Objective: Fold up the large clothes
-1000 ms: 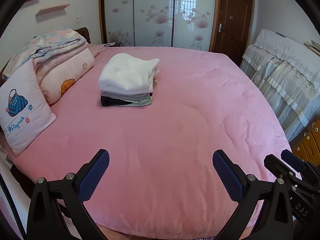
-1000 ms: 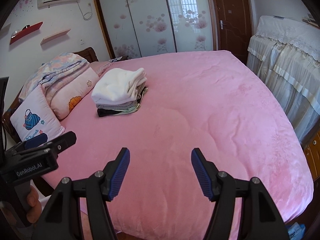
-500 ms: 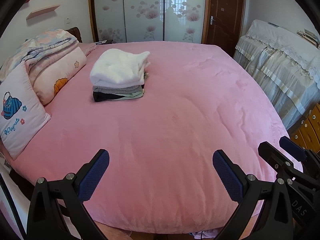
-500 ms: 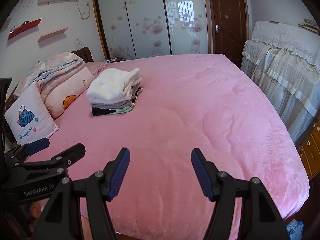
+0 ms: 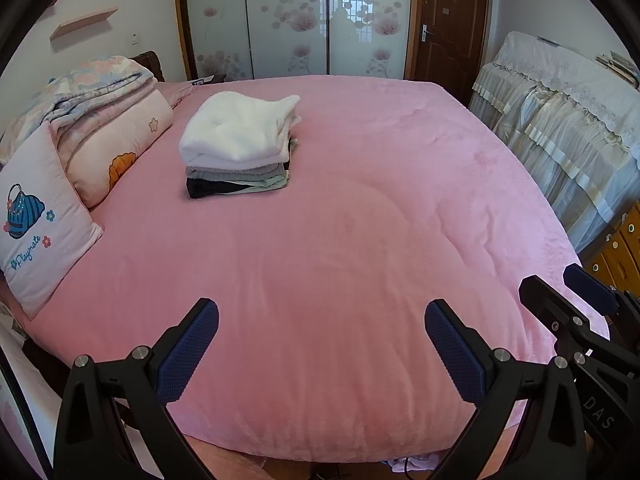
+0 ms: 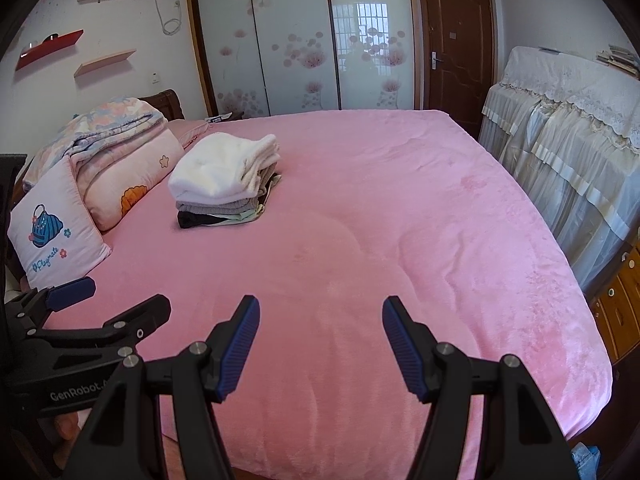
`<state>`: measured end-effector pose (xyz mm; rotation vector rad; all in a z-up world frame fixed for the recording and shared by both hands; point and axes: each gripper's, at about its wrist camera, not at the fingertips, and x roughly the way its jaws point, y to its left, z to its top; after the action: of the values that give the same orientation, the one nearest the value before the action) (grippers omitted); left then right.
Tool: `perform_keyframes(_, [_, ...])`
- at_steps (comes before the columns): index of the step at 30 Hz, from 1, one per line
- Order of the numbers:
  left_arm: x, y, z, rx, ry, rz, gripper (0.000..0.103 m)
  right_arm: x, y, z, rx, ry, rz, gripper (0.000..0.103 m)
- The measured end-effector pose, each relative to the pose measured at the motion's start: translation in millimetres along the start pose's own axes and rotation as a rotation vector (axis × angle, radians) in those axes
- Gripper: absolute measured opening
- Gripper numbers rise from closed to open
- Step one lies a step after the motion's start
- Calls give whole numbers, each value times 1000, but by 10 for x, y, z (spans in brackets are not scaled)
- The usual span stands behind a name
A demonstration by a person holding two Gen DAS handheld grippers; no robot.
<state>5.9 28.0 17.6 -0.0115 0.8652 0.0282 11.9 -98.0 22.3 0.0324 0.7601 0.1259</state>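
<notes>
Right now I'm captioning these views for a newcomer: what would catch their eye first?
The wide pink plush bedspread fills both views. On its far left part sits a neat stack of folded clothes topped by a fluffy white garment, beside the patterned pillows. Both claws, left and right, hover open and empty.

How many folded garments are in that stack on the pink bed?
4 visible: a fluffy white one on top, a grey one beneath, then a pale green one and a black one at the bottom. More may be hidden.
</notes>
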Motion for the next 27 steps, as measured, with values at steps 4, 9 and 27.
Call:
perform_keyframes(4, [-10,-6,2,-1,-2,-3,102,15,-17,-13,2,5,-9,64])
perform_keyframes(9, [-10,-34,8,5,4,-8,102,5,-52,-32,16,6,-8,64])
perform_keyframes(27, [-28,-70,-1,22,3,-13,102,-9,-124,-40,33,2,-12,64])
